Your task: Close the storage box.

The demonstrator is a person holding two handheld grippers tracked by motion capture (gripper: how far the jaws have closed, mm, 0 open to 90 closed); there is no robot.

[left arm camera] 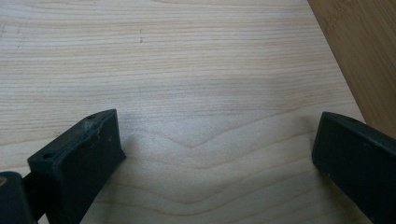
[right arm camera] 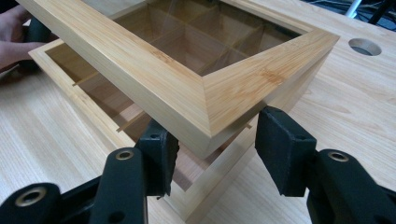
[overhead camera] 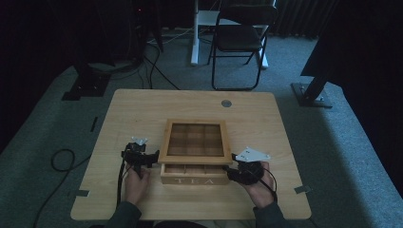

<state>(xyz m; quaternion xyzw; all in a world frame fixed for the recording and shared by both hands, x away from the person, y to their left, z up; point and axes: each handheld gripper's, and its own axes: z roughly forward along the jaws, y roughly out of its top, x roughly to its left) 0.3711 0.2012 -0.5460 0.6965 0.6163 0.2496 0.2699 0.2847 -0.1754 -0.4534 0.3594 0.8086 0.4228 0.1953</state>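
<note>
A wooden tea box (overhead camera: pixel 195 180) marked TEA stands at the near middle of the table (overhead camera: pixel 266 123). Its glass-paned lid (overhead camera: pixel 164 142) is tilted up at the front, and divided compartments (right arm camera: pixel 107 100) show beneath it. My right gripper (overhead camera: pixel 233 165) is at the box's front right corner. In the right gripper view the gripper (right arm camera: pixel 217 130) is shut on the lid's raised corner (right arm camera: pixel 210 107), with one pad on each side of it. My left gripper (overhead camera: pixel 153 159) rests beside the box's left wall. In the left gripper view it (left arm camera: pixel 219 126) stands open over bare wood, with the box wall (left arm camera: pixel 364 56) at the right.
A round cable hole (overhead camera: pixel 226 103) lies in the tabletop behind the box. A folding chair (overhead camera: pixel 240 38) stands beyond the table's far edge. Cables (overhead camera: pixel 62 159) lie on the floor to the left. A hand (right arm camera: pixel 14 37) rests at the box's far side.
</note>
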